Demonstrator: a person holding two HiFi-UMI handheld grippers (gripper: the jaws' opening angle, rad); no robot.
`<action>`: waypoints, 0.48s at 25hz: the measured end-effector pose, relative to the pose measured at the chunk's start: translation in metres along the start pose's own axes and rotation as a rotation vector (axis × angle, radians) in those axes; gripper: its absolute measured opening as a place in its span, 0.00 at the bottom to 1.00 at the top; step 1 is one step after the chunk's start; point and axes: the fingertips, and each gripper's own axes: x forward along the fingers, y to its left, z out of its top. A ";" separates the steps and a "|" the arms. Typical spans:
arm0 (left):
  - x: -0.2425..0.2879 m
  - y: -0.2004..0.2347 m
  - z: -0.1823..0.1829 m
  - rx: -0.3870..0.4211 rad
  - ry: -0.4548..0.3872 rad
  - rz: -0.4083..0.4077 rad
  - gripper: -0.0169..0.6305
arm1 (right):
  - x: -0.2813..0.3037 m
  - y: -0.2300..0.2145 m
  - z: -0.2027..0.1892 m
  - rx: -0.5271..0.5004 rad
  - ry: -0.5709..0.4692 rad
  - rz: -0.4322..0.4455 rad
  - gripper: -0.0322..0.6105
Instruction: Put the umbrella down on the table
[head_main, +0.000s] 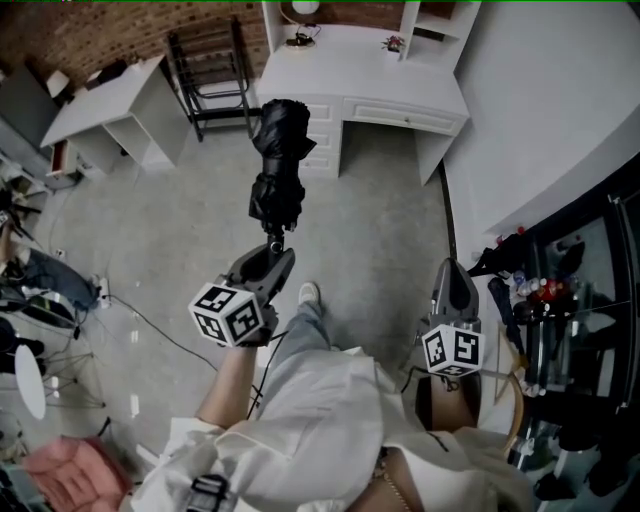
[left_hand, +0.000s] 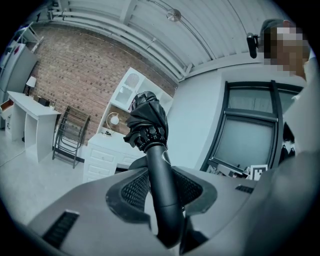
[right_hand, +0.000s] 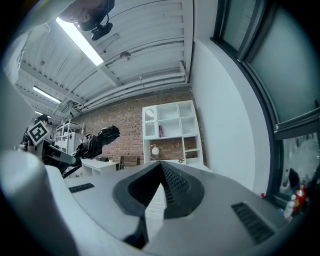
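A folded black umbrella (head_main: 280, 160) sticks out forward from my left gripper (head_main: 273, 256), which is shut on its thick black handle (left_hand: 162, 185). In the left gripper view the bunched canopy (left_hand: 147, 120) stands just past the jaws, over the floor in front of a white desk (head_main: 350, 70) with drawers. My right gripper (head_main: 452, 278) is lower right, apart from the umbrella, its jaws closed together with nothing between them (right_hand: 161, 167). The right gripper view shows the umbrella (right_hand: 102, 137) off to the left.
A second white desk (head_main: 110, 100) stands at the far left, with a black metal rack (head_main: 215, 70) between the two. A dark shelf with bottles (head_main: 560, 300) lines the right side below a white wall. Cables and clutter lie along the left floor edge.
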 end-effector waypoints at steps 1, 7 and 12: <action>0.006 0.005 0.004 0.002 -0.002 -0.002 0.25 | 0.007 -0.001 0.000 -0.002 -0.001 -0.003 0.08; 0.041 0.041 0.050 -0.003 0.002 -0.026 0.26 | 0.061 0.007 0.017 -0.005 0.006 -0.034 0.08; 0.085 0.077 0.063 0.004 0.007 -0.041 0.25 | 0.117 0.006 0.007 -0.004 0.002 -0.040 0.08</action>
